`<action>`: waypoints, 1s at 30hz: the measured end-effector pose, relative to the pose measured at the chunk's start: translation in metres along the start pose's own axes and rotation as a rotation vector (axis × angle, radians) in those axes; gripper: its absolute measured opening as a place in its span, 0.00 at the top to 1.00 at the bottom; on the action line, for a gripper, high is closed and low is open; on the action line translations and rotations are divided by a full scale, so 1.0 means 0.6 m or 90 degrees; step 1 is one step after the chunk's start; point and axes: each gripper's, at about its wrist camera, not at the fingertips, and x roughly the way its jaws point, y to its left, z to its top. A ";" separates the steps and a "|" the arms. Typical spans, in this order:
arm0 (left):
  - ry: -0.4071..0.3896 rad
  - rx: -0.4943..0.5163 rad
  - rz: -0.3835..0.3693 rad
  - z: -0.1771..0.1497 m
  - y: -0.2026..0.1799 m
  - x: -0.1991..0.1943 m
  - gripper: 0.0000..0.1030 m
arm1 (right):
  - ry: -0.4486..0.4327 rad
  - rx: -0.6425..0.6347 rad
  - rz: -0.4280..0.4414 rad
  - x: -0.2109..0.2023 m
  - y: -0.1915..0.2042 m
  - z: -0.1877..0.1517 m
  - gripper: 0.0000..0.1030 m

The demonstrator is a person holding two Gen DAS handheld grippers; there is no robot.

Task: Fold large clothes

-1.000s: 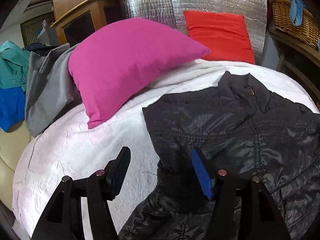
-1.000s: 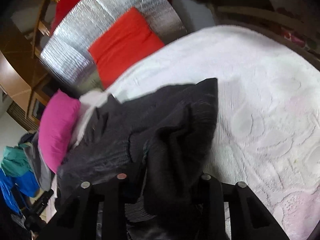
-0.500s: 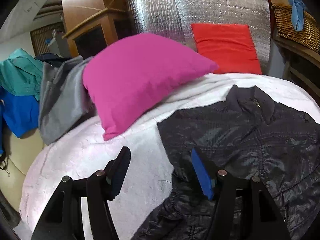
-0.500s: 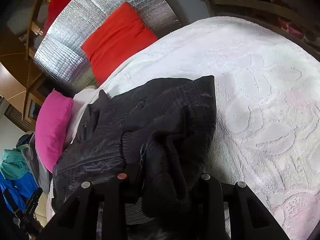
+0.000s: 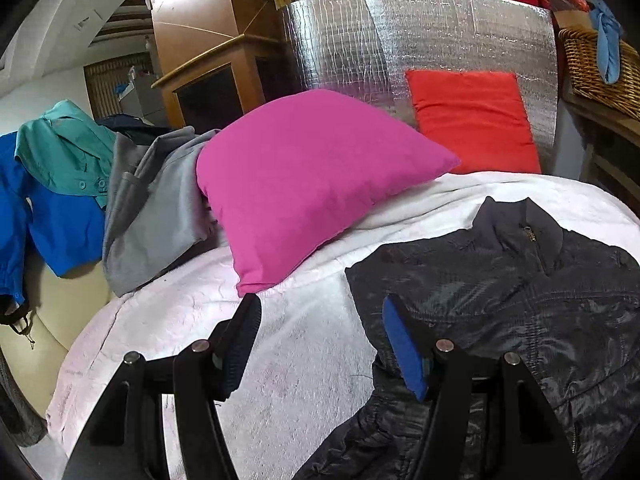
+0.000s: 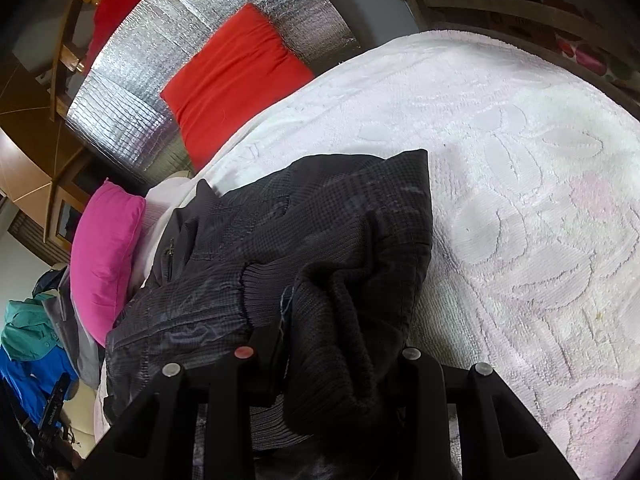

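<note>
While the dark jacket (image 5: 520,300) lies spread on the white bedspread (image 5: 280,340), collar toward the pillows, we have its ribbed cuff (image 6: 340,320) bunched and clamped in our right tongs (image 6: 336,364), with the sleeve drawn in over the body. Our left tongs (image 5: 320,340) stand apart with nothing between them, hovering above the jacket's near edge where bare bedspread shows between the pads. We judge this to be the sleeve-folding step, only partly done. Next we would lay the cuff flat across the chest and let go, then bring the left tongs down onto the other sleeve or the hem. The slick shell may slide back open once released. Beyond it sit a pink pillow (image 5: 312,184), a red cushion (image 5: 472,120) and a heap of other clothes (image 5: 100,192).
</note>
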 end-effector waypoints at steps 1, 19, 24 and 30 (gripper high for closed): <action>-0.001 -0.001 0.000 0.000 0.001 -0.001 0.38 | 0.000 0.000 0.000 0.000 0.000 -0.001 0.65; -0.013 -0.005 -0.003 0.002 -0.002 -0.011 0.38 | 0.000 0.001 0.002 0.000 0.000 -0.001 0.65; -0.015 -0.005 -0.003 0.003 -0.003 -0.012 0.38 | 0.000 0.001 0.002 0.001 0.000 -0.001 0.65; 0.024 0.007 -0.036 -0.002 -0.010 0.008 0.37 | 0.007 0.006 0.009 0.001 -0.002 -0.001 0.63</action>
